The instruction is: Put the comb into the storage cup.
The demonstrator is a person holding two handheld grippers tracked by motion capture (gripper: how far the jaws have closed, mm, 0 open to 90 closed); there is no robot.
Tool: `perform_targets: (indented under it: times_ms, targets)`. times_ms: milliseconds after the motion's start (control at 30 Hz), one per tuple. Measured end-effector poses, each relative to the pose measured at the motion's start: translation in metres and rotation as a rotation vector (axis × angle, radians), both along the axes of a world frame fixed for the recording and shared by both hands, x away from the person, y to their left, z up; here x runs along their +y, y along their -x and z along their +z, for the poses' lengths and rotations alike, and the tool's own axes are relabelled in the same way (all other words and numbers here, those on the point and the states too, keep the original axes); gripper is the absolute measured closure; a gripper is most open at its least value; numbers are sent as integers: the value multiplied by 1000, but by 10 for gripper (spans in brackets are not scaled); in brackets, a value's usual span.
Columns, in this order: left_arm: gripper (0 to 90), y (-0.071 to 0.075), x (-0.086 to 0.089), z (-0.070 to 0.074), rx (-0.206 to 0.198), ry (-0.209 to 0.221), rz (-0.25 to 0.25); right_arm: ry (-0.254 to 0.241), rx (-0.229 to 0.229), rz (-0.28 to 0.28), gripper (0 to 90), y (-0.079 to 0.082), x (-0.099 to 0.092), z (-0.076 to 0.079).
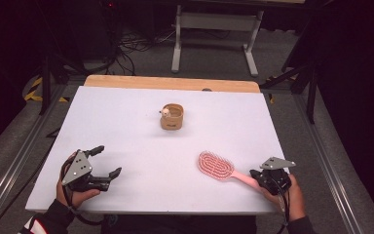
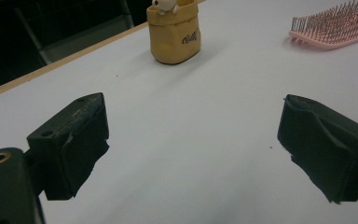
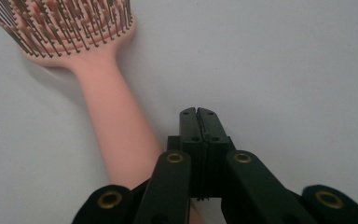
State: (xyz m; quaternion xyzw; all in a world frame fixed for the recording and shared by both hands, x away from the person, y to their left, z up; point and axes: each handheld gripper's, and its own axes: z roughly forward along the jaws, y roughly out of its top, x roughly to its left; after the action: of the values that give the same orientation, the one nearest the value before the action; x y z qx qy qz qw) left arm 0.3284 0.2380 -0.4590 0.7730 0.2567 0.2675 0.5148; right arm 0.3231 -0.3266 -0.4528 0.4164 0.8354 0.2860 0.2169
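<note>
Pink hairbrush (image 1: 222,168) lies bristles-up on the white tabletop (image 1: 141,117), near right, handle pointing toward the near-right corner. Right hand-held gripper (image 1: 258,176) sits at the handle's end. In the right gripper view its jaws are clenched together with nothing between them, tips (image 3: 198,114) resting just beside the handle (image 3: 116,126), not around it.

Left hand-held gripper (image 1: 108,161) is at near left, released, jaws wide apart over bare tabletop, well apart from the brush.

Handling judgement: brush looks like light moulded plastic, stiff in handle, likely smooth and a bit slippery. Bristles flexible; avoid pinching the head. Best hold is across the handle's mid-length, where it is narrow and straight.

Small tan pouch (image 1: 172,117) with a little white figure peeking out stands mid-tabletop, far from both hands.

View differences: high view gives the layout and both hands, but leaves the right jaws' state unclear. Right gripper view settles that. Left gripper view shows lettering on the pouch (image 2: 175,32) and the bristle rows (image 2: 338,21) side-on.
</note>
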Motion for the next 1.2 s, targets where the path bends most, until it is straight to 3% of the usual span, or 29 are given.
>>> perform_targets:
  times_ms: [567,633,733,900,1000,1133,1200]
  targets:
    - [98,0,-1,-1,12,-1,-11,27,8,36,887,3,4,2]
    - [98,0,-1,0,9,0,-12,28,7,29,806,2,3,4]
    - [98,1,-2,0,5,-4,-12,-14,-6,39,781,2,0,12]
    - [98,-1,-3,-1,14,-7,-13,-9,-44,50,679,0,2,30]
    - [99,-1,-4,-1,15,-8,-17,21,-34,84,606,-2,6,38]
    - [99,-1,-4,-1,15,-5,-20,40,-27,114,463,-4,14,48]
    - [99,-1,-3,-1,19,0,-21,47,-39,107,337,-5,18,52]
